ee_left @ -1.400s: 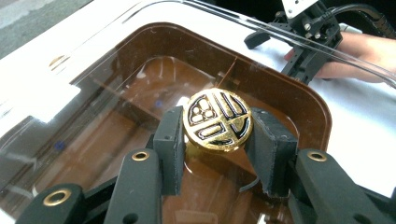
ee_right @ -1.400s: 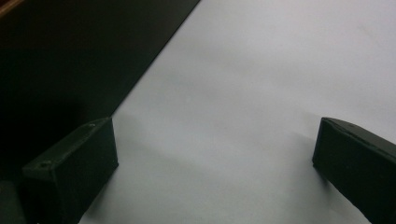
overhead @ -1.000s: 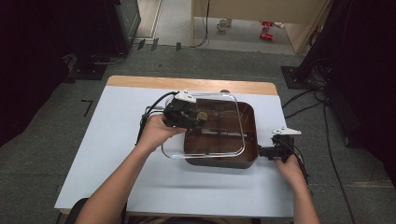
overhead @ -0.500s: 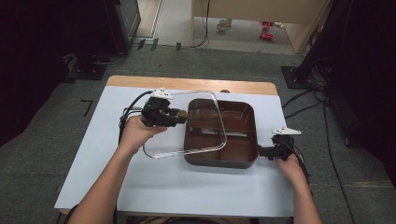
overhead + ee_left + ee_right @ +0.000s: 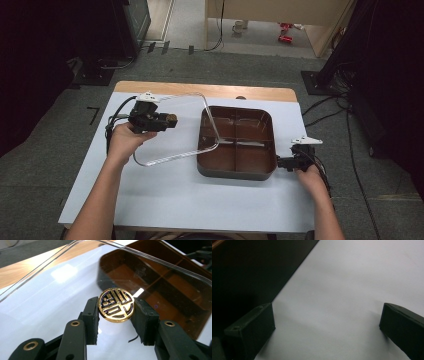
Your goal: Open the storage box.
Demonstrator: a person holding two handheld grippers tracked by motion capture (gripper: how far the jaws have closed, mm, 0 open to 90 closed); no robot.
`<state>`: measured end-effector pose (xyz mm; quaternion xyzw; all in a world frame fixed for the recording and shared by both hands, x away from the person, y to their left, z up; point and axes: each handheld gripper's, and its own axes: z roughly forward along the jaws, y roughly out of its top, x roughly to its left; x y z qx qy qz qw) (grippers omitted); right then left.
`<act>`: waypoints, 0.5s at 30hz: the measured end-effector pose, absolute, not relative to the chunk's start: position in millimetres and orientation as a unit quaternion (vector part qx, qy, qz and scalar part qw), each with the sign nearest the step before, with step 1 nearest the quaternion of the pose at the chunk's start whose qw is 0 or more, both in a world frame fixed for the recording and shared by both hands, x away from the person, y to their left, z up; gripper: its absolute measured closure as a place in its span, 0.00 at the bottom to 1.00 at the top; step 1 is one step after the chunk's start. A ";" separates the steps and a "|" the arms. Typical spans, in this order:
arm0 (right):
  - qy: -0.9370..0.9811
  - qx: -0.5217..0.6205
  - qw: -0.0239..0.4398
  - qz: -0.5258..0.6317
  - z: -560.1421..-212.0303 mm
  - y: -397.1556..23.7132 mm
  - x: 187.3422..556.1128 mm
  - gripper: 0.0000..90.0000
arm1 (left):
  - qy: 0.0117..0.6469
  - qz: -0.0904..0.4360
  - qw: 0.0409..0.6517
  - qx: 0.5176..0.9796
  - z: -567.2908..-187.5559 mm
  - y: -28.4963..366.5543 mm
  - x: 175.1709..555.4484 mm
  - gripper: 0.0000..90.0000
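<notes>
Grey carpet floor (image 5: 210, 65), dark equipment (image 5: 135, 20), wooden cabinet (image 5: 270, 15) beyond.

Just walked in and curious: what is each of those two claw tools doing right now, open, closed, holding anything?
Left gripper: closed on the gold knob of the clear lid.
Right gripper: open, holding nothing, beside the brown tray.

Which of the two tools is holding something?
The left tool. Its jaws are shut on the round gold knob of the clear lid. The right tool, beside the brown tray, is open with nothing between its jaws.
</notes>
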<state>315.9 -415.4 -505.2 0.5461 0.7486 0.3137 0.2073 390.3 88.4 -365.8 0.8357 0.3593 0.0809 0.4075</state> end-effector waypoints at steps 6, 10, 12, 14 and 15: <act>0.748 0.547 0.208 0.314 -505.2 -415.3 315.9 0.00 | 0.383 0.091 0.404 0.826 -375.6 108.5 398.2 0.66; 0.748 0.547 0.207 0.314 -505.2 -415.3 316.0 0.00 | 0.397 0.095 0.392 0.824 -387.8 120.0 404.5 0.66; 0.748 0.547 0.207 0.314 -505.2 -415.4 316.1 0.00 | 0.404 0.093 0.390 0.822 -391.9 124.4 407.0 0.66; 0.748 0.547 0.207 0.314 -505.2 -415.3 316.0 0.00 | 0.411 0.092 0.384 0.822 -395.5 128.7 409.4 0.66; 0.748 0.546 0.207 0.314 -505.2 -415.3 316.0 0.00 | 0.414 0.094 0.381 0.822 -397.5 131.3 410.5 0.66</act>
